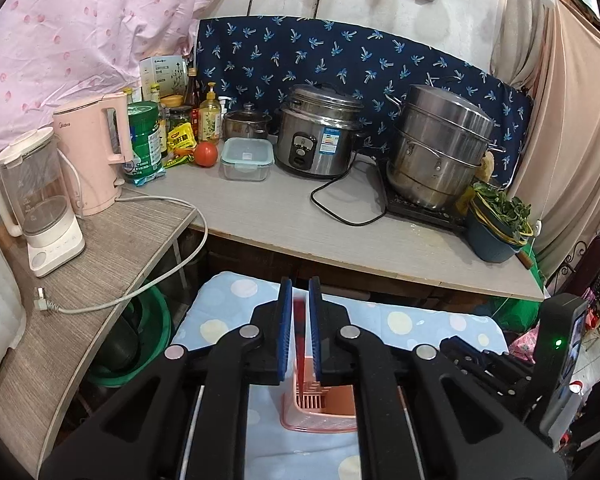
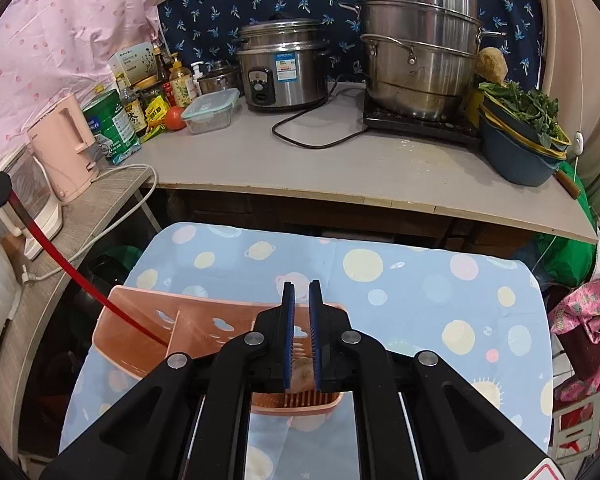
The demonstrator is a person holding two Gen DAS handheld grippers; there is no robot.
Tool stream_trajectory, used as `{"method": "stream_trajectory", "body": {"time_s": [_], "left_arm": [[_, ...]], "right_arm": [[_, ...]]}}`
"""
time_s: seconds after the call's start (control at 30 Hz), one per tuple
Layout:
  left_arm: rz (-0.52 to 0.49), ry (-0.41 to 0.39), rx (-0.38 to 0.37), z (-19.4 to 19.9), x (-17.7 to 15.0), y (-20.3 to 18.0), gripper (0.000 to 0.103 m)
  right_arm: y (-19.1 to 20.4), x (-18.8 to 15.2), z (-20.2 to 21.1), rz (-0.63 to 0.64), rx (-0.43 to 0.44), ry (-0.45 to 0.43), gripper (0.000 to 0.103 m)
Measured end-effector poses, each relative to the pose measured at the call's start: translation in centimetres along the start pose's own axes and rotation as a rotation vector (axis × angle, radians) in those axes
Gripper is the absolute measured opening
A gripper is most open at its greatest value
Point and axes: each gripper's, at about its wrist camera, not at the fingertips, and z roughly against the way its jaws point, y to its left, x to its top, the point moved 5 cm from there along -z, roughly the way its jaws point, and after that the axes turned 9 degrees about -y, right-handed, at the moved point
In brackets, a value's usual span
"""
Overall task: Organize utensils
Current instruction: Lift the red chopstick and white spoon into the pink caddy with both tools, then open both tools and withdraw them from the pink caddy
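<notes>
both wrist views look steeply down, close over the pink holder (image 2: pixel 140 320), sharing the counter (image 1: pixel 340 220).

Pink slotted holder (image 2: pixel 204 328); pale-blue cloth (image 2: pixel 400 300) with pastel dots; red, perhaps glossy, chopstick (image 2: pixel 72 268); blue-padded grippers.

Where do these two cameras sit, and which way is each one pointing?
Left wrist: rides the left gripper, facing forward and down past a red stick at the pink holder and the counter; the right gripper shows lower right.
Right wrist: rides the right gripper, facing likewise; the left gripper's tip shows at the left edge.
Shared: holder, stick, counter, rice cooker.
</notes>
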Motion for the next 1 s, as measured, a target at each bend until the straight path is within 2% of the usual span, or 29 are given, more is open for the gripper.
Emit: {"method": "stream_trajectory", "body": {"time_s": [0.07,0.13,0.23,0.37,0.57,0.7,1.0], "left_arm": [[-0.007,-0.002,0.007,0.2,-0.1,-0.1,0.022],[-0.02,-0.015,0.024,0.7,-0.2,-0.1,0.04],[-0.04,-0.035,0.041,1.7,-0.3,-0.2,0.049],[-0.048,-0.034,0.051,3.2,-0.8,-0.1,0.05],[-0.068,-0.02,0.079,6.2,-2.7,0.6,0.052],[-0.089,-0.018,0.114,8.7,-4.4,1.2,0.057],[-0.103,0.026,0.15,13.4,-8.9,2.2,0.057]], "right_arm": [[0.0,0.2,0.4,0.005,-0.007,-0.009,0.02],[0.0,0.4,1.1,0.001,-0.007,-0.02,0.028],[0.2,0.7,2.3,0.001,0.0,-0.036,0.032],[0.7,0.9,4.6,0.014,0.005,-0.065,0.04],[1.4,-0.3,8.6,0.019,0.019,-0.083,0.044],[1.9,-2.3,11.7,0.023,0.028,-0.086,0.048],[2.3,-8.5,17.6,0.022,0.02,-0.069,0.049]]}}
